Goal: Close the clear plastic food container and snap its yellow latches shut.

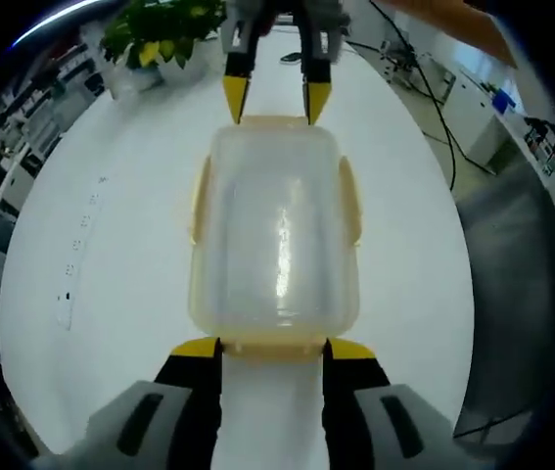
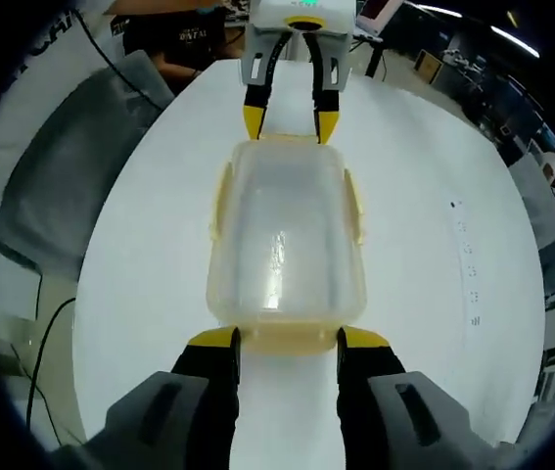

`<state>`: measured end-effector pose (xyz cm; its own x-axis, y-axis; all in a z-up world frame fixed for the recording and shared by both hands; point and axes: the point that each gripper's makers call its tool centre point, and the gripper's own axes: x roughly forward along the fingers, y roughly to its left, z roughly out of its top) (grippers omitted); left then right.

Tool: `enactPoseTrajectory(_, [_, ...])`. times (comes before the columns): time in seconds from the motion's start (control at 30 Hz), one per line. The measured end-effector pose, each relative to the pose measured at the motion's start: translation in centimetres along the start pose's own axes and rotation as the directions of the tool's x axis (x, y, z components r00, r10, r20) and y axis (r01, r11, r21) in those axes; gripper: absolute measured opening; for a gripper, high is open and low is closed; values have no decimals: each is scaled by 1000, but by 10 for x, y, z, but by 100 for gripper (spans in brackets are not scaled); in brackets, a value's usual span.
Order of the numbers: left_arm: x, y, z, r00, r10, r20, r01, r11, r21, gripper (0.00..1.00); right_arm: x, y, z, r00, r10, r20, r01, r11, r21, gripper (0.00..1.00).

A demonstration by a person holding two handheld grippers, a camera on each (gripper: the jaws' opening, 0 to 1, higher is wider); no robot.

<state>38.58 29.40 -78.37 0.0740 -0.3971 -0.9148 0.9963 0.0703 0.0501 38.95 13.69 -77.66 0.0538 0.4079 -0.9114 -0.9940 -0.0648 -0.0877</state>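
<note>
The clear plastic container (image 1: 275, 235) lies lengthwise on the white table (image 1: 111, 294) with its lid on. Pale yellow latches (image 1: 201, 201) run along its long sides, and I cannot tell whether they are snapped. My left gripper (image 1: 273, 349) is open, its yellow tips on either side of the near end latch (image 1: 272, 343). At the far end, my right gripper (image 1: 276, 100) is open, its tips touching the rim. In the right gripper view the same container (image 2: 285, 240) lies between my right gripper (image 2: 288, 340) and my left gripper (image 2: 288, 119).
A potted plant (image 1: 160, 34) with green and yellow leaves stands at the table's far edge. Black cables (image 1: 424, 88) run off the table towards desks. A grey chair (image 2: 71, 166) stands beside the table, and a person in a dark shirt (image 2: 174, 34) is behind the left gripper.
</note>
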Motion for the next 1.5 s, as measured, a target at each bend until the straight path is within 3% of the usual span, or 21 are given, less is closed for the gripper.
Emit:
enactPoseTrajectory(0.1, [1, -1, 2, 1000, -7, -11, 7, 1000, 2, 34, 1, 1, -2, 1000, 5, 18, -6, 1000, 9, 36])
enactPoseTrajectory(0.47, [4, -2, 3, 1000, 12, -21, -12, 1000, -6, 34, 11, 1, -7, 999, 11, -47, -13, 999, -29, 36])
enactPoseTrajectory(0.7, [7, -3, 1, 999, 12, -44, -13, 1000, -14, 35, 12, 2, -7, 997, -12, -73, 12, 1000, -2, 36])
enactPoseTrajectory(0.83, [6, 2, -3, 995, 67, -79, -63, 997, 55, 36, 13, 2, -5, 997, -13, -73, 14, 1000, 14, 37])
enactPoseTrajectory(1.1, [7, 5, -4, 994, 89, -67, -85, 995, 59, 38, 13, 2, -5, 998, -24, -56, 26, 999, 38, 38])
enactPoseTrajectory(1.13, [7, 3, -6, 995, 86, -60, -82, 995, 53, 39, 13, 5, -14, 997, -16, -80, 25, 993, 116, 37])
enactPoseTrajectory(1.17, [9, -3, -13, 995, 66, -81, -63, 997, 45, 40, 13, 19, -26, 990, 53, -129, -22, 972, 232, 37])
enactPoseTrajectory(1.2, [9, -12, -29, 990, 33, -138, -26, 998, 56, 42, 14, 35, -43, 974, 132, -186, -56, 929, 365, 39])
enactPoseTrajectory(1.27, [11, -15, -47, 985, 30, -172, -18, 997, 69, 45, 19, 36, -66, 970, 103, -219, -21, 937, 348, 45])
enactPoseTrajectory(1.3, [12, -13, -55, 983, 30, -179, -21, 998, 56, 46, 18, 39, -75, 965, 108, -237, -15, 932, 362, 43])
enactPoseTrajectory(1.33, [10, -15, -66, 983, 12, -183, -14, 1000, -9, 46, 14, 42, -86, 959, 107, -264, 12, 912, 411, 39])
enactPoseTrajectory(1.4, [6, -15, -68, 990, -17, -138, -3, 989, -146, 45, 10, 38, -94, 958, 79, -276, 54, 894, 444, 35])
enactPoseTrajectory(1.47, [-5, -3, -57, 1000, 1, -22, -8, 941, -339, 39, 1, 30, -94, 969, 36, -244, 104, 839, 534, 33])
enactPoseTrajectory(1.5, [-13, 6, -43, 997, 20, 81, 17, 905, -426, 37, -5, 22, -87, 980, -5, -198, 127, 783, 609, 31])
